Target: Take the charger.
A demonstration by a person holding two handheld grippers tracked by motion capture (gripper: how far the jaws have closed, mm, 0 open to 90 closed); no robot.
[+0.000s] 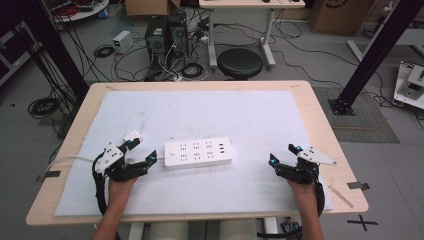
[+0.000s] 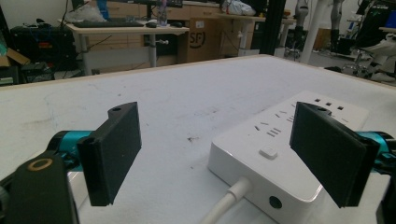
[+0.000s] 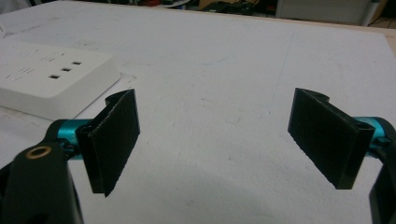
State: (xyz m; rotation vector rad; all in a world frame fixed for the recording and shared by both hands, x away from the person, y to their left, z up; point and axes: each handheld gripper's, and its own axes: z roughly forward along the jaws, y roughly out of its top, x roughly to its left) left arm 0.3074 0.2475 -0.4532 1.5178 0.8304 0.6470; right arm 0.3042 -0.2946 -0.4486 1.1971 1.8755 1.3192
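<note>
While both claws gape empty, the power strip (image 1: pixel 199 153) lies just beside the left claw (image 1: pixel 142 150).

Table (image 1: pixel 320 115) viewed from above; both gripper views set low, close; power strip (image 1: pixel 198 153) shared by all.

The power strip (image 1: pixel 199 153) at the frame's centre is white, with rows of dark slots and a white cable (image 2: pixel 229 200). The mat (image 1: pixel 200 115) beneath is pale grey-white (faintly smudged), on a light wood table (image 1: pixel 320 125). The left gripper (image 1: pixel 140 151) and right gripper (image 1: pixel 282 153) are black with teal joints and grey plates. The stool (image 1: pixel 240 62) at upper centre is black.
</note>
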